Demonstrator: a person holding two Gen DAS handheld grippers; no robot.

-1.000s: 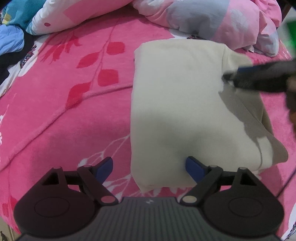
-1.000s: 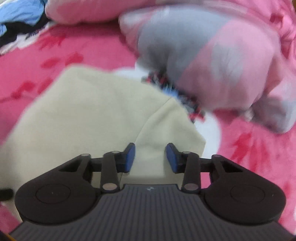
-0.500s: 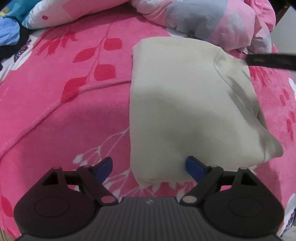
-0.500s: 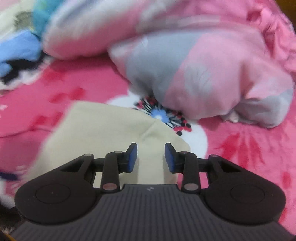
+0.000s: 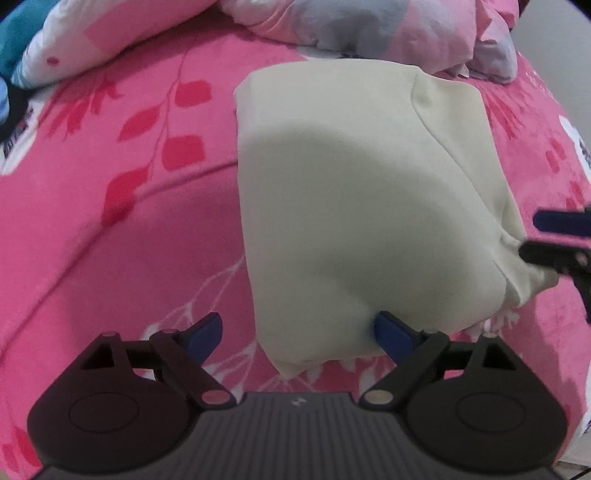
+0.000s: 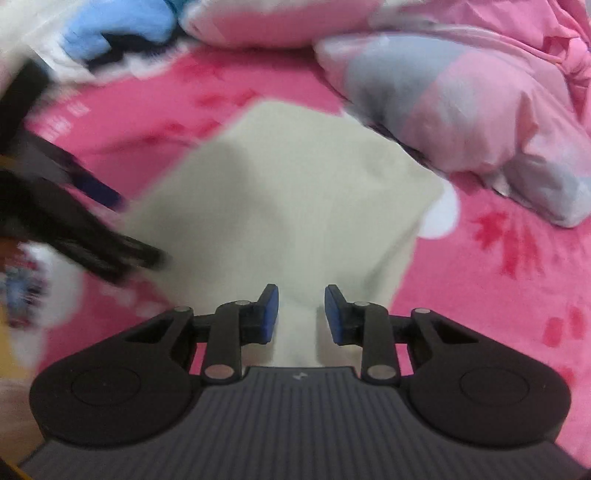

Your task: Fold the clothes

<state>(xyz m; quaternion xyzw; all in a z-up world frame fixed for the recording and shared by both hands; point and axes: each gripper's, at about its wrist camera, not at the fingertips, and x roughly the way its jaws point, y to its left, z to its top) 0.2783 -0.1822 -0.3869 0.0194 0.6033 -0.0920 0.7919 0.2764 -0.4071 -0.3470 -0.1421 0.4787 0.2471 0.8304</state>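
A cream folded garment lies on the pink floral bedspread. My left gripper is open wide, and the garment's near left corner sits between its fingers. In the same view my right gripper comes in from the right edge at the garment's near right corner. In the right wrist view the garment is blurred, and a strip of it runs between the blue pads of my right gripper, which stand apart without pinching it. The left gripper shows as a dark blur at the left.
A pink-and-grey bundle of bedding lies just beyond the garment. A pink-and-white pillow and blue and teal cloth sit at the back left. The bed's right edge runs close to the garment.
My right gripper has swung from the garment's far right corner down to its near right corner, and its pads now straddle the cloth. The left gripper has stayed open at the near left corner.
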